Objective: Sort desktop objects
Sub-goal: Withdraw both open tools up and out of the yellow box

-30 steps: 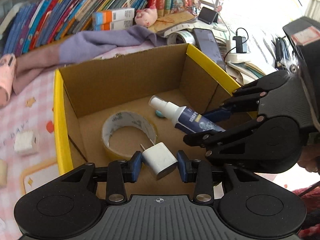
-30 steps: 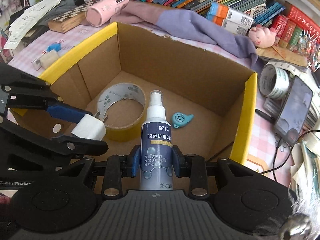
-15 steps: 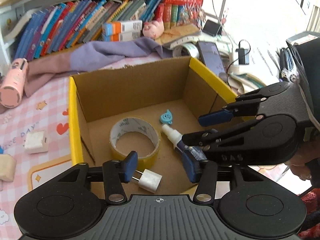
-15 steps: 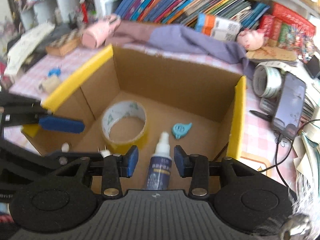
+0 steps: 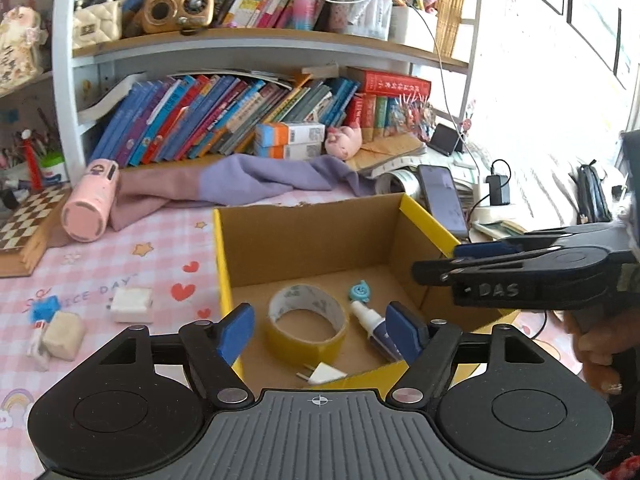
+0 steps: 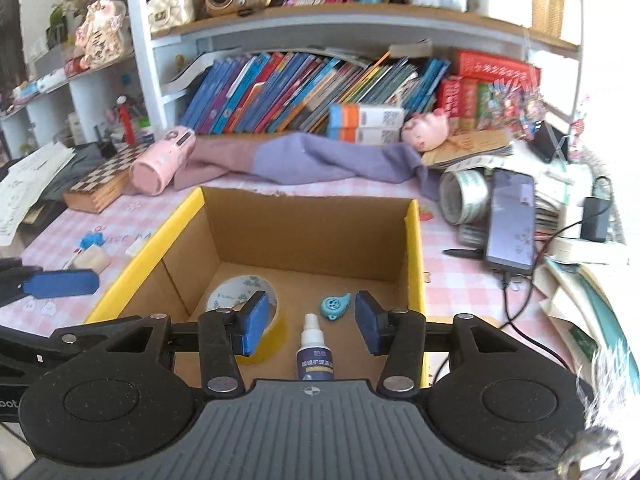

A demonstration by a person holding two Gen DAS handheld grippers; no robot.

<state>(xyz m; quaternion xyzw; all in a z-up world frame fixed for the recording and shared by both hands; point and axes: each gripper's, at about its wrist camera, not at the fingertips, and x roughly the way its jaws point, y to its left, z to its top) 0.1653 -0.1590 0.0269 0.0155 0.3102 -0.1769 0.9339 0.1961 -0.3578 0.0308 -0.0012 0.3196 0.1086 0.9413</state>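
Observation:
A yellow-rimmed cardboard box (image 5: 312, 232) (image 6: 414, 256) holds a tape roll (image 5: 307, 320) (image 6: 236, 298), a white spray bottle (image 5: 374, 326) (image 6: 316, 350), a small teal charm (image 5: 359, 291) (image 6: 335, 306) and a white plug (image 5: 322, 374). My left gripper (image 5: 322, 334) is open and empty above the box's near edge. My right gripper (image 6: 308, 326) is open and empty over the bottle; it also shows at the right of the left wrist view (image 5: 520, 268).
Left of the box lie a white cube (image 5: 131, 304), a beige block (image 5: 63, 334) and a blue piece (image 5: 44, 308). A pink tumbler (image 5: 91, 202), chessboard (image 6: 106, 182) and purple cloth (image 5: 248, 180) lie behind. A phone (image 6: 510, 222), tape rolls (image 6: 466, 196) and cables sit right.
Both grippers opened, dropping the plug and the spray bottle into the box, then pulled up and back from it.

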